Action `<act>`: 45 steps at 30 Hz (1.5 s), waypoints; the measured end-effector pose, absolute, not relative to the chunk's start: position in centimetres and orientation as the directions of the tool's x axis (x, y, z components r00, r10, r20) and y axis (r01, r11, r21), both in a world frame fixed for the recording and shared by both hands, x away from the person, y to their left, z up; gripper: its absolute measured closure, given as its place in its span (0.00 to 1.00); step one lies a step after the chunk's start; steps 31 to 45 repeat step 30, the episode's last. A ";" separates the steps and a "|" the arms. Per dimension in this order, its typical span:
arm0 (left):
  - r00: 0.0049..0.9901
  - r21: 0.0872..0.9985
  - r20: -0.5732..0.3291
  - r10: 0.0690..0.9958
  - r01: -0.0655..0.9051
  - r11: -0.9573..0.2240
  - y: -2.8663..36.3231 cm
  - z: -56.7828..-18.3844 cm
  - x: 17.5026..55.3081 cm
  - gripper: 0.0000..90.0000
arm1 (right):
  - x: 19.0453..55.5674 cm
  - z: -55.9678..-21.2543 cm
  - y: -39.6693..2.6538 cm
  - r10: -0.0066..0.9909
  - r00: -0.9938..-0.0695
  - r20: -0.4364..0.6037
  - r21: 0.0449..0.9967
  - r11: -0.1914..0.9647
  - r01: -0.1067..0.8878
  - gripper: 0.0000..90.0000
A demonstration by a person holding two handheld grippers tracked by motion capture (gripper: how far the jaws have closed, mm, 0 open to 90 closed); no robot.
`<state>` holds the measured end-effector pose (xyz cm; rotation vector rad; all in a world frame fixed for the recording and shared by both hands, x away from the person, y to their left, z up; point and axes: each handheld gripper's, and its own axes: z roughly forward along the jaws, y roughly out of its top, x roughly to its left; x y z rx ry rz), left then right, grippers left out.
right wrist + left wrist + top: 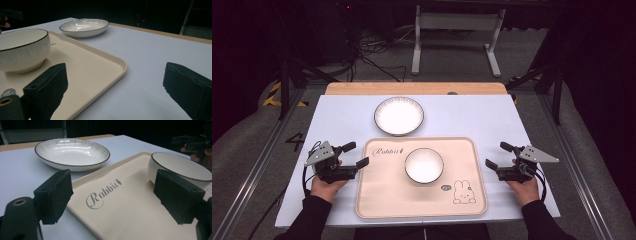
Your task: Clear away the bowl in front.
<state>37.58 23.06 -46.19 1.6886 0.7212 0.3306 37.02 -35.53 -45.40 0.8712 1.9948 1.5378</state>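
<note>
A cream tray (382, 195) printed with "Rabbit" and a rabbit drawing lies on the pale blue table. A small white bowl (424, 165) stands on it near the middle. A shallow white plate (399, 115) with a dark rim sits on the table beyond the tray. My left gripper (355, 154) rests low at the tray's left edge, open, jaws straddling the tray's far left corner (82, 181) with nothing held. My right gripper (499, 155) is open just off the tray's right edge (122, 67), empty. The left gripper view shows the plate (72, 153) and bowl (180, 167); the right gripper view shows the bowl (22, 50) and plate (85, 27).
The table's wooden far edge (412, 88) runs behind the plate. Beyond it stand a white frame (457, 30) and cables on a grey floor. Bare blue tabletop (492, 120) lies right of the plate and on both sides of the tray.
</note>
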 end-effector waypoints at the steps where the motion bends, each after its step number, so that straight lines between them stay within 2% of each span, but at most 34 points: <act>1: 0.766 0.954 -0.166 0.621 0.285 -0.097 23.0 -46.2 37.6 0.18 | 37.0 -45.4 -35.5 0.727 -0.687 0.012 0.966 0.170 0.197 0.07; 16: 0.761 0.936 -0.196 0.619 0.332 -0.112 22.8 -46.7 38.0 0.18 | 37.0 -45.4 -35.5 0.727 -0.686 0.013 0.965 0.170 0.198 0.07; 45: 0.759 0.935 -0.197 0.621 0.335 -0.112 22.8 -46.7 38.1 0.18 | 37.0 -45.4 -35.6 0.727 -0.687 0.014 0.966 0.169 0.198 0.07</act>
